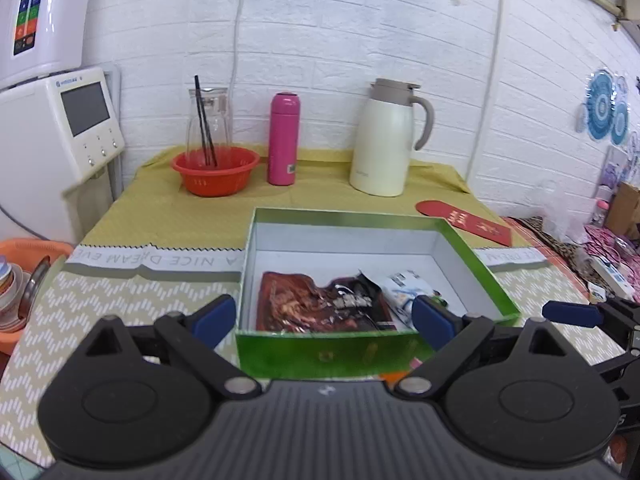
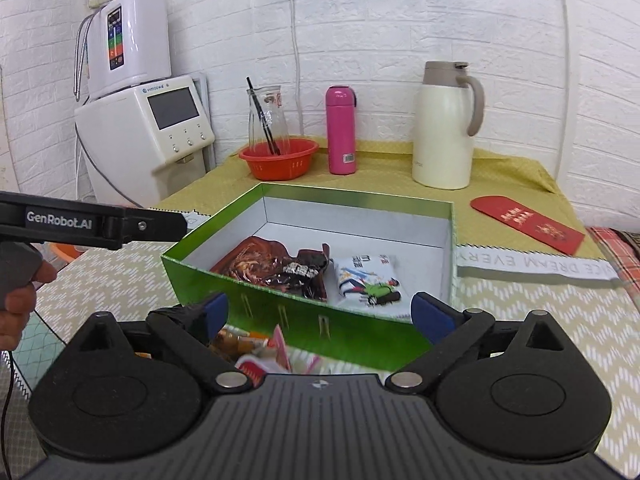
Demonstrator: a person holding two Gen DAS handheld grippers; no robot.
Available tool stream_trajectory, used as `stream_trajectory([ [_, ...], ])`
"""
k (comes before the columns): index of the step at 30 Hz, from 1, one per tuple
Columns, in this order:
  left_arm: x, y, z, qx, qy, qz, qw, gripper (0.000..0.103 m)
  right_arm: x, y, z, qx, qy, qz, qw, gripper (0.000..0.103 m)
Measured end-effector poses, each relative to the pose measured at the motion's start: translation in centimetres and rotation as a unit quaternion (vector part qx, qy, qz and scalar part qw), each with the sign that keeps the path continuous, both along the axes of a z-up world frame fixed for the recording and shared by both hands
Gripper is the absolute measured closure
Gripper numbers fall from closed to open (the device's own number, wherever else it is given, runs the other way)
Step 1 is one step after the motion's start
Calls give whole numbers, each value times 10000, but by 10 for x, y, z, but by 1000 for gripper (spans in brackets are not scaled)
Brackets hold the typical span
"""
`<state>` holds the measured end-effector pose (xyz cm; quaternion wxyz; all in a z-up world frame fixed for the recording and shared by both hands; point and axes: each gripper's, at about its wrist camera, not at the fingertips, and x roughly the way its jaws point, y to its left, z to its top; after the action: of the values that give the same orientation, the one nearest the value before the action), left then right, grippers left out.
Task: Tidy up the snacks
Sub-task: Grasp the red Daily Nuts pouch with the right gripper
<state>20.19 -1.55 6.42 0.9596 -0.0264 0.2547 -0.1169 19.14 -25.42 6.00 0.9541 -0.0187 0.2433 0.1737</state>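
A green box (image 1: 332,354) with a white inside stands on the table. In it lie a dark red snack packet (image 1: 316,304) and a white snack packet (image 1: 404,286). My left gripper (image 1: 324,316) is open and empty, with its fingers either side of the box's near wall. In the right wrist view the same box (image 2: 304,320) holds the dark red packet (image 2: 276,266) and the white packet (image 2: 370,280). My right gripper (image 2: 320,312) is open above several loose snack packets (image 2: 260,350) in front of the box. The left gripper's arm (image 2: 92,224) shows at the left.
At the back stand a red basket (image 1: 216,170) with a glass carafe, a pink bottle (image 1: 283,139) and a cream thermos jug (image 1: 384,140). A red envelope (image 1: 466,220) lies at the right. White appliances (image 1: 60,132) stand at the left.
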Motion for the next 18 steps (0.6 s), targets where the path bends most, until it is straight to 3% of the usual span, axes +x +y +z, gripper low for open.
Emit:
stream_trajectory([
  [4,-31,-8,-5,106,-103,-294,9995,10,-38,-14,-3,426,-297,-211,9984,0],
  [8,-55,-16,-18,-73,-14,-621,9980,10,-67,-29,-10,684,-376,-515,9956,0],
  [13,-73,-27,-44,-283,311,-855,9954,10,-93,-44,-30,1174,-116,-906,9889,0],
  [18,-77,-36,-65,-307,548,-1019,9928,10,-104,-37,-50,726,-16,-976,9926,0],
])
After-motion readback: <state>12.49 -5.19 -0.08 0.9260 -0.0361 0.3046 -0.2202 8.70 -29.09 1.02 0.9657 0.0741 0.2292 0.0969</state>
